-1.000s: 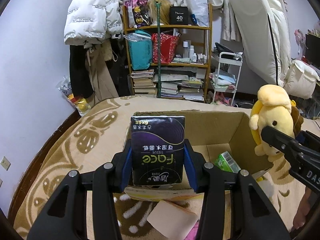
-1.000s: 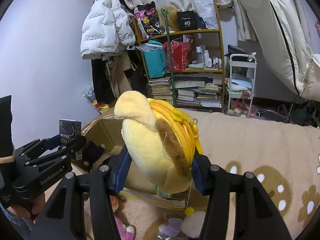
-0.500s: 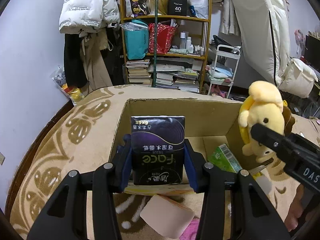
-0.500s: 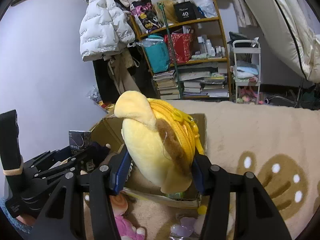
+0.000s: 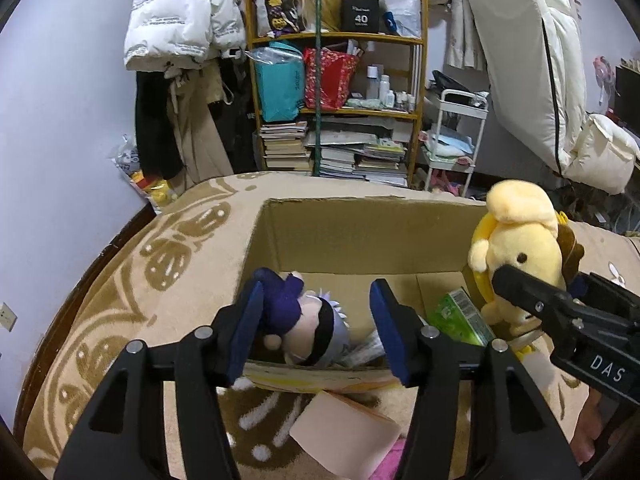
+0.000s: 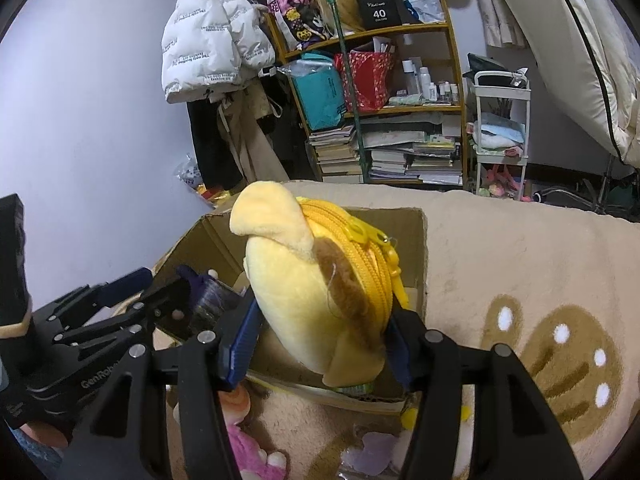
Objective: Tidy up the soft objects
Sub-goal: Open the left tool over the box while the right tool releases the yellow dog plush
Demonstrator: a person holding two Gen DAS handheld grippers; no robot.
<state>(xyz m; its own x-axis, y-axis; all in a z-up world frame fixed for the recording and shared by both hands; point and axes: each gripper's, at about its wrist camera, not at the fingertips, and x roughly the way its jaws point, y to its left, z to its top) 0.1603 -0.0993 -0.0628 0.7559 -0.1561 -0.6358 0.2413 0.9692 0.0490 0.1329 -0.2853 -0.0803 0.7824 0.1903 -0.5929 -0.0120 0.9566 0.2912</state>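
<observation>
An open cardboard box [image 5: 360, 228] sits on a beige patterned blanket. My left gripper [image 5: 318, 330] is open and empty above the box's near wall. Below it in the box lies a doll with a purple hat [image 5: 304, 320] and a green pack [image 5: 460, 316]. The dark tissue pack shows partly in the box in the right wrist view [image 6: 216, 296]. My right gripper [image 6: 320, 344] is shut on a yellow plush pouch [image 6: 312, 292] with a zipper, held over the box's right side; it also shows in the left wrist view [image 5: 516, 248].
A pink pad [image 5: 344, 432] and a pink plush [image 6: 248, 448] lie on the blanket in front of the box. A cluttered shelf [image 5: 340, 108] and hanging coats [image 5: 180, 40] stand behind. A white cart [image 5: 456, 136] is to the right.
My left gripper opened and the dark tissue pack dropped from it into the box. The right gripper moved the yellow plush closer over the box.
</observation>
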